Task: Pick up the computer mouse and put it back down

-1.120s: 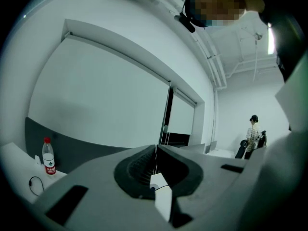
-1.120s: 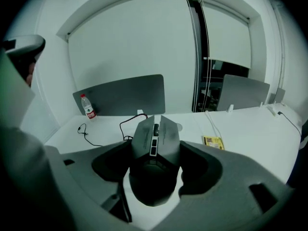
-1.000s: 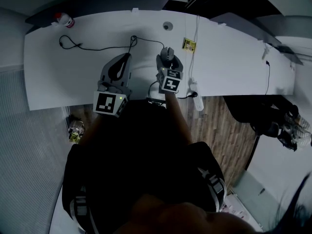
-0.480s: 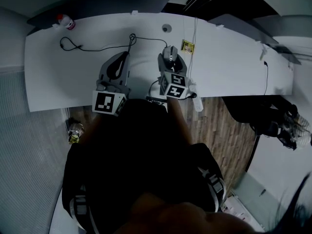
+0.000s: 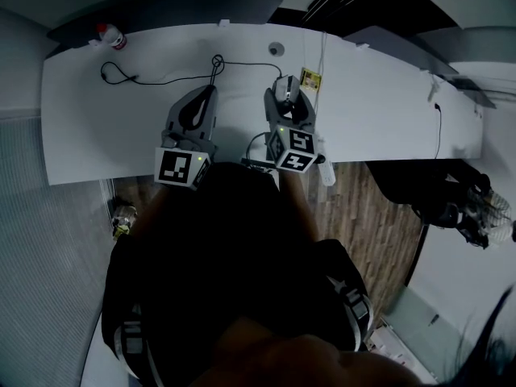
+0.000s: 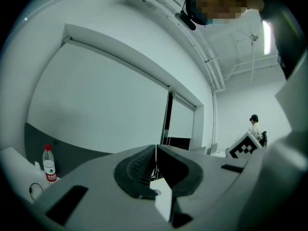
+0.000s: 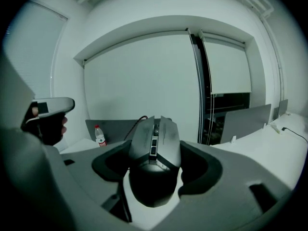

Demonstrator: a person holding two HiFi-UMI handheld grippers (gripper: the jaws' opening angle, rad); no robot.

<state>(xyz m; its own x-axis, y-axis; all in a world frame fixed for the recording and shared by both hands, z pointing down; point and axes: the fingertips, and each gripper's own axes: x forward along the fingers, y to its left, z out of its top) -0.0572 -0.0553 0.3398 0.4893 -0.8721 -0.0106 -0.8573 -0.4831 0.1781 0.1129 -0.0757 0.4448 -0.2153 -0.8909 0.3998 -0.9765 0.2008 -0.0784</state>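
Observation:
A grey computer mouse (image 5: 284, 89) (image 7: 154, 141) sits between the jaws of my right gripper (image 5: 285, 97) (image 7: 155, 150), which is shut on its sides over the white desk (image 5: 379, 95). The mouse's black cable (image 5: 242, 64) runs left across the desk. Whether the mouse touches the desk I cannot tell. My left gripper (image 5: 205, 99) (image 6: 155, 163) hovers beside it to the left, jaws pressed together with nothing between them.
A small bottle with a red cap (image 5: 110, 35) (image 6: 48, 163) stands at the desk's far left corner by a cable loop (image 5: 117, 72). A yellow tag (image 5: 312, 76), a round desk port (image 5: 276, 48) and a white power strip (image 5: 323, 166) lie near the right gripper.
The right gripper with the mouse has shifted slightly right, and its marker cube has swung down toward me. The left gripper has barely moved.

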